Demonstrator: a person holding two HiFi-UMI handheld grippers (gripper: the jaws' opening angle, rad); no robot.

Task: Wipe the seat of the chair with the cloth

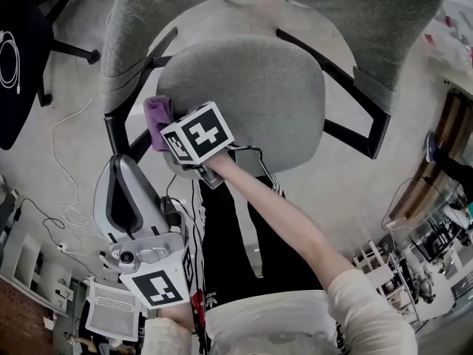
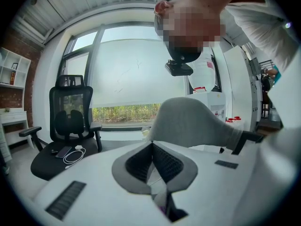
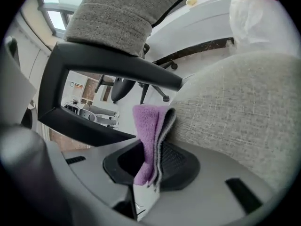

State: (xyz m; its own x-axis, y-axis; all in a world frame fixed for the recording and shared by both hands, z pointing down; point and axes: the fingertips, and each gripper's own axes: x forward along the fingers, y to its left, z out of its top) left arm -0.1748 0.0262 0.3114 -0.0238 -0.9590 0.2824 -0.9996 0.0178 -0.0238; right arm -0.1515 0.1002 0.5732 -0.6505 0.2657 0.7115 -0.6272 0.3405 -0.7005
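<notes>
Now, cloth: folded purple cloth with grey backing, touching the left edge of the seat.
Seat: rounded chair seat in grey woven fabric, otherwise bare.
Right gripper: jaws pinched on the cloth's lower part.
Left gripper: jaws pressed together, nothing between them; held low, well apart from the seat.

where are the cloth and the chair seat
cloth point(image 3: 149, 135), right gripper view, middle of the purple fold
seat point(image 1: 247, 98), head view, middle of the grey cushion
</notes>
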